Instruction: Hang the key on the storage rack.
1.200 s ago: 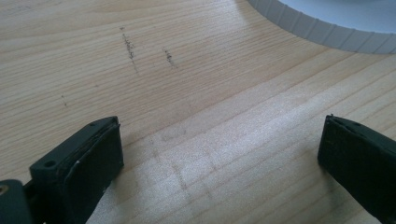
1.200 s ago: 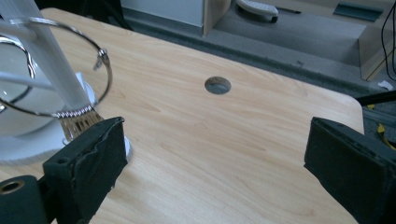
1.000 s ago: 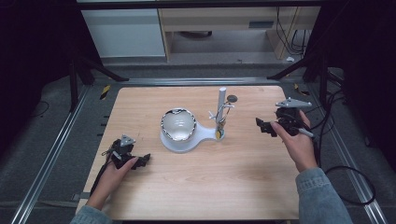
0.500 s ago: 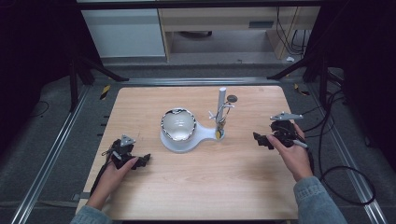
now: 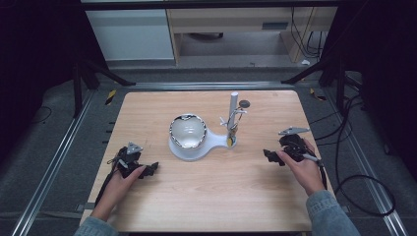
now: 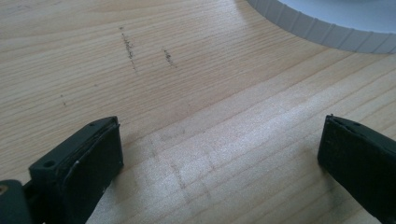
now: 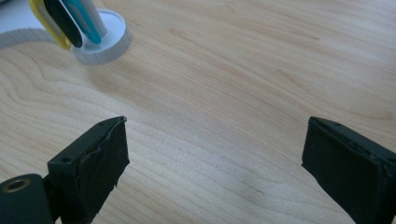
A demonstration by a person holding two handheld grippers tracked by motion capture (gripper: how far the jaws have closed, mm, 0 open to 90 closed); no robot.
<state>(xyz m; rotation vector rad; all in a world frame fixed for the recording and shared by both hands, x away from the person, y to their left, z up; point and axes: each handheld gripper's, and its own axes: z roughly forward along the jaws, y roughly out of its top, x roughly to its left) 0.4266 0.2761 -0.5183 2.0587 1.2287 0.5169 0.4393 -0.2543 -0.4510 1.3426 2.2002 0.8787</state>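
1. Wooden table [image 5: 206,196] carries a white stand [image 5: 194,150] with a bowl [image 5: 187,131] on its round base and an upright post [image 5: 233,105] at its narrow end; small coloured things [image 5: 231,129] hang beside the post.
2. Left gripper [image 5: 151,168] sits low over the table, its jaws spread wide with bare wood between them.
3. Ahead of the left gripper's jaws and toward the right-hand one, the ribbed white rim of the stand [image 6: 327,28] shows in the left gripper view, well apart from both jaws.
4. Right gripper [image 5: 269,155] is also held with its jaws wide apart, pinching nothing.
5. Ahead of the right gripper's left-hand jaw, in the right gripper view, stands the post's round white foot [image 7: 105,44], with yellow, black and teal pieces [image 7: 65,21] leaning against it.
6. Neither pair of jaws touches the stand.
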